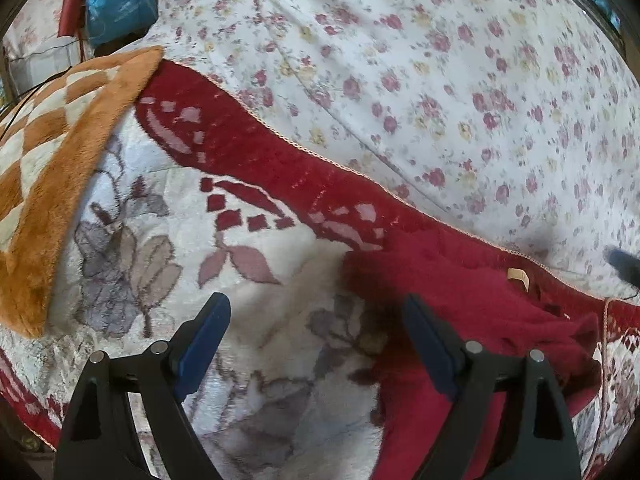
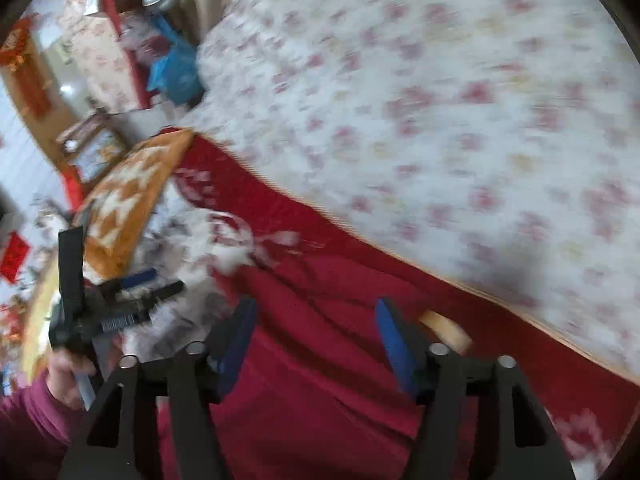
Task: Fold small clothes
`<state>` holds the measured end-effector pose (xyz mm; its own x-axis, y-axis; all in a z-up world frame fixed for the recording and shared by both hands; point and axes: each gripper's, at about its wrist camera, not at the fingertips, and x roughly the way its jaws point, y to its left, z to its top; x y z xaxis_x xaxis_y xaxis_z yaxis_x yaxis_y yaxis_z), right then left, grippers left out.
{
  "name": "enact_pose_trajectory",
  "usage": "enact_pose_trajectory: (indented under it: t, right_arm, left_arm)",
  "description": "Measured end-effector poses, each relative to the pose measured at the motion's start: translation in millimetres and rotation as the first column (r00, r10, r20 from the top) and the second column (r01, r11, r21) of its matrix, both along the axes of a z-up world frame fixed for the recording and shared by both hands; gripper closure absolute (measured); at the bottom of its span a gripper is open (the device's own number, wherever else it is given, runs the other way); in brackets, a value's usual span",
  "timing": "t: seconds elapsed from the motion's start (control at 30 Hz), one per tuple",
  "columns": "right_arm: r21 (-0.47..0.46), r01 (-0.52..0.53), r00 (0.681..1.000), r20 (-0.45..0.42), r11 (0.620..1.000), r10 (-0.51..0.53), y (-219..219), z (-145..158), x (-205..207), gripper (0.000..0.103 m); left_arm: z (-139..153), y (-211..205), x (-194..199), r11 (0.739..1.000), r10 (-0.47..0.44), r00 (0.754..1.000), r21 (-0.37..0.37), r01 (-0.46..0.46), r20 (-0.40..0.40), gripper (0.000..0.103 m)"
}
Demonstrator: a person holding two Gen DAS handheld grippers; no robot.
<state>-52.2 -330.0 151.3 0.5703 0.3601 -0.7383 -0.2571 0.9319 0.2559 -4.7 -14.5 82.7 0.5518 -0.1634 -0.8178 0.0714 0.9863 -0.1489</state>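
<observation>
On the bed, your red garment (image 1: pixel 472 320) lies crumpled across the red-bordered floral blanket (image 1: pixel 256 280), just on the near side of the blanket's dark red border band where it meets the floral sheet (image 1: pixel 440 80). A pale neck label (image 1: pixel 519 276) shows on the garment's far edge, close to that border.

Your left gripper (image 1: pixel 316 344) is wide apart, holding nothing; its left finger hangs over the pale part of the blanket, while the right finger (image 1: pixel 428 348) sits over the garment's left edge. Whether it touches the cloth, you cannot tell.

Your right gripper (image 2: pixel 316 344) is also spread wide with nothing between the blue pads, poised directly above the garment (image 2: pixel 320 360), with the label (image 2: pixel 444 328) just beyond its right finger. This view is motion-blurred, so contact with the cloth is unclear.

From the right wrist camera you can see your left gripper (image 2: pixel 132 292) to the garment's left, over the blanket (image 2: pixel 180 320), with your left hand (image 2: pixel 72 376) gripping its handle.

An orange-and-cream checkered cushion (image 1: pixel 52 168) rests on the blanket well to the garment's left. Beyond the cushion, off the bed, sits a blue plastic bag (image 1: pixel 120 4).
</observation>
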Motion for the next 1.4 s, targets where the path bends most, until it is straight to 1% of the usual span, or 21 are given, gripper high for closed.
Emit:
enact_pose_trajectory:
  t: [0.07, 0.17, 0.23, 0.3, 0.37, 0.4, 0.47, 0.53, 0.6, 0.67, 0.8, 0.87, 0.9, 0.93, 1.0, 1.07, 1.13, 1.23, 1.27, 1.33, 1.4]
  right_arm:
    - [-0.003, 0.005, 1.000, -0.009, 1.000, -0.005, -17, -4, -33, 0.032]
    - [-0.114, 0.012, 0.995, -0.098, 0.993, -0.023, -22, -37, -65, 0.033]
    - [-0.222, 0.027, 0.994, -0.101, 0.975, -0.051, -20, -58, -73, 0.033]
    - [-0.246, 0.070, 0.989, -0.112, 0.967, -0.101, -25, -76, -69, 0.034]
    - [-0.267, 0.102, 0.981, -0.133, 0.958, -0.142, -31, -96, -59, 0.055]
    - [-0.280, 0.120, 0.979, -0.126, 0.952, -0.160, -36, -98, -58, 0.078]
    - [-0.213, 0.142, 0.978, -0.119, 0.967, -0.170, -43, -88, -60, 0.089]
    - [-0.184, 0.112, 0.989, -0.074, 0.977, -0.127, -45, -68, -77, 0.092]
    - [-0.156, 0.078, 0.995, -0.050, 0.985, -0.086, -52, -48, -102, 0.092]
    - [-0.144, 0.050, 0.996, -0.066, 0.988, -0.060, -54, -46, -122, 0.092]
    - [-0.215, 0.037, 0.976, -0.201, 0.976, -0.081, -65, -87, -141, 0.091]
    - [-0.165, 0.047, 0.968, -0.234, 0.985, -0.085, -70, -93, -147, 0.087]
    - [-0.143, 0.057, 0.973, -0.215, 0.988, -0.087, -71, -87, -150, 0.074]
    - [-0.115, 0.065, 0.980, -0.179, 0.991, -0.085, -70, -76, -152, 0.054]
    - [-0.041, 0.039, 0.996, -0.078, 0.998, -0.042, -58, -48, -151, 0.038]
    - [-0.016, -0.014, 1.000, -0.020, 1.000, 0.013, -37, -31, -142, 0.038]
    - [-0.037, -0.093, 0.996, 0.012, 0.995, 0.093, -3, -25, -123, 0.038]
    - [-0.078, -0.167, 0.986, -0.031, 0.983, 0.165, 49, -51, -91, 0.038]
    - [-0.057, -0.180, 0.982, -0.063, 0.982, 0.176, 60, -63, -78, 0.039]
    - [0.014, -0.198, 0.970, -0.141, 0.980, 0.198, 77, -88, -54, 0.051]
    - [0.026, -0.166, 0.975, -0.145, 0.986, 0.168, 80, -97, -27, 0.054]
  left_arm:
    - [-1, -5, 0, 1.000, -0.006, 1.000, -0.009, 0.006, -0.006, 0.016]
    - [-3, -15, -1, 1.000, -0.019, 1.000, -0.010, 0.019, -0.011, 0.016]
    - [-6, -23, -2, 0.999, -0.031, 0.999, 0.011, 0.031, -0.012, 0.016]
    - [-10, -30, -2, 0.999, -0.040, 0.999, 0.036, 0.041, -0.018, 0.016]
    - [-16, -35, 0, 0.997, -0.045, 0.999, 0.058, 0.046, -0.032, 0.016]
    - [-19, -36, 1, 0.997, -0.040, 0.999, 0.068, 0.042, -0.037, 0.016]
    - [-21, -33, 3, 0.997, -0.024, 0.999, 0.074, 0.027, -0.042, 0.016]
    - [-20, -28, 2, 0.998, -0.012, 0.999, 0.068, 0.015, -0.039, 0.016]
    - [-18, -22, 3, 0.998, -0.001, 0.999, 0.063, 0.003, -0.039, 0.016]
    - [-18, -19, 4, 0.999, 0.008, 0.999, 0.053, -0.005, -0.044, 0.016]
    - [-16, -19, 5, 0.999, 0.007, 0.999, 0.032, -0.005, -0.045, 0.016]
    - [-14, -20, 4, 0.999, 0.000, 0.999, 0.033, 0.002, -0.041, 0.016]
    - [-13, -20, 3, 0.999, -0.002, 0.999, 0.033, 0.003, -0.037, 0.016]
    - [-12, -19, 3, 0.999, 0.000, 0.999, 0.034, 0.002, -0.034, 0.016]
    - [-12, -15, 4, 0.999, 0.011, 0.999, 0.035, -0.010, -0.031, 0.016]
    - [-12, -9, 6, 0.999, 0.034, 0.999, 0.025, -0.034, -0.036, 0.016]
    - [-12, -4, 8, 0.999, 0.051, 0.998, 0.010, -0.050, -0.041, 0.016]
    - [-11, 2, 9, 0.998, 0.067, 0.997, 0.009, -0.067, -0.036, 0.016]
    - [-11, 3, 9, 0.998, 0.069, 0.997, 0.008, -0.069, -0.037, 0.016]
    - [-10, 8, 10, 0.997, 0.075, 0.996, 0.001, -0.075, -0.039, 0.016]
    - [-10, 12, 10, 0.997, 0.081, 0.996, -0.004, -0.082, -0.040, 0.016]
